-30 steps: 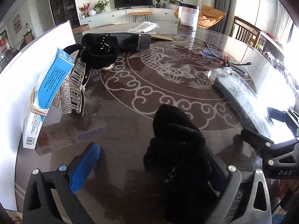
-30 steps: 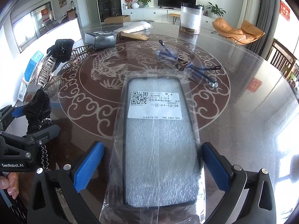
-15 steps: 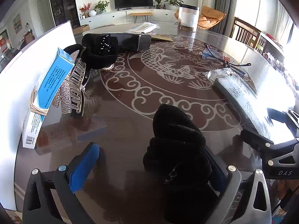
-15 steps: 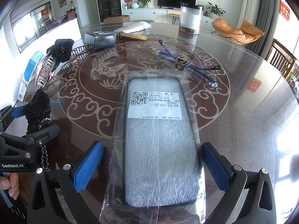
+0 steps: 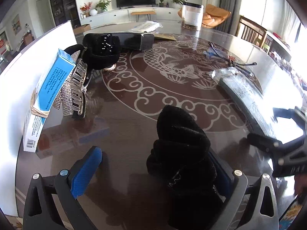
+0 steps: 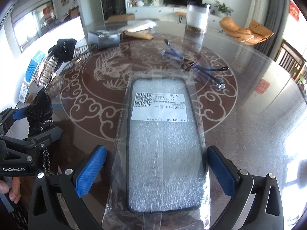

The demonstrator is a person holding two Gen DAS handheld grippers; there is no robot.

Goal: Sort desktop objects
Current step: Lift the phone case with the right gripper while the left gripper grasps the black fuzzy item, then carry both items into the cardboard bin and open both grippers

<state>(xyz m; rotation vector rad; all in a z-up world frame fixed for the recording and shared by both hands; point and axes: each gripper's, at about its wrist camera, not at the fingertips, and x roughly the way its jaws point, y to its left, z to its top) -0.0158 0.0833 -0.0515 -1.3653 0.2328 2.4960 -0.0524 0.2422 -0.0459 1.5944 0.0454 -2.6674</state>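
My left gripper (image 5: 153, 172) is open; a black velvet hair tie (image 5: 182, 153) with a small chain rests against its right pad, the left pad (image 5: 86, 166) stands apart from it. It also shows in the right wrist view (image 6: 39, 111). My right gripper (image 6: 156, 169) is open, its blue pads on either side of a bagged black phone case (image 6: 163, 143) with a white label, not touching it. The case lies flat on the table and shows in the left wrist view (image 5: 247, 99).
At the left a white board (image 5: 28, 72) backs a blue box (image 5: 48, 88), rhinestone hair clips (image 5: 76, 88) and a black hair bow (image 5: 101, 51). Farther back lie a dark box (image 5: 134, 40), glasses with a cord (image 6: 191, 65) and a clear canister (image 6: 197, 17).
The right wrist view has tilted and blurred a little, so my right gripper has shifted slightly over the phone case. My left gripper and the hair tie stay in place.
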